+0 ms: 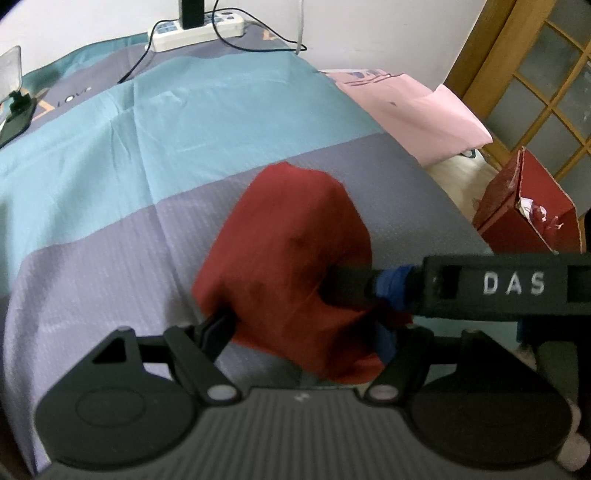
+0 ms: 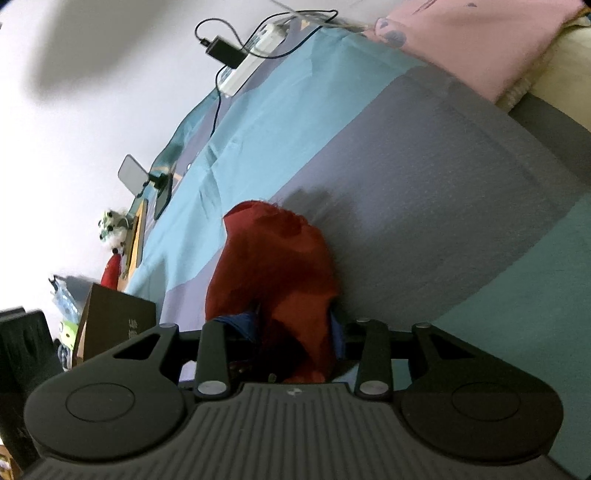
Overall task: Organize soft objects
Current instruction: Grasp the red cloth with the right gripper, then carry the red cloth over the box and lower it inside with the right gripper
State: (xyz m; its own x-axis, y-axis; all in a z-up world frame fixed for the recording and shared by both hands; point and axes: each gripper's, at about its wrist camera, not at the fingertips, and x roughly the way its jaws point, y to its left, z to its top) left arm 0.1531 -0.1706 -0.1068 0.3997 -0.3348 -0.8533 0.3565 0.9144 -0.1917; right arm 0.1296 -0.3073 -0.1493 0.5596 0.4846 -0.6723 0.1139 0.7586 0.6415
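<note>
A dark red cloth (image 1: 288, 258) hangs bunched above the blue and grey bedsheet (image 1: 110, 177). My left gripper (image 1: 306, 332) is shut on its near edge; the cloth covers the fingertips. My right gripper (image 1: 354, 284) reaches in from the right, marked DAS, and is shut on the same cloth, with blue tape on its finger. In the right wrist view the red cloth (image 2: 273, 273) hangs between my right gripper's (image 2: 291, 332) closed fingers, tilted over the bedsheet (image 2: 424, 206).
A white power strip (image 1: 195, 31) with black cables lies at the bed's far edge. A pink pillow (image 1: 417, 110) lies at the right. A red box (image 1: 524, 206) stands beside the bed. A phone on a stand (image 2: 136, 175) and a brown box (image 2: 114, 317) show at the left.
</note>
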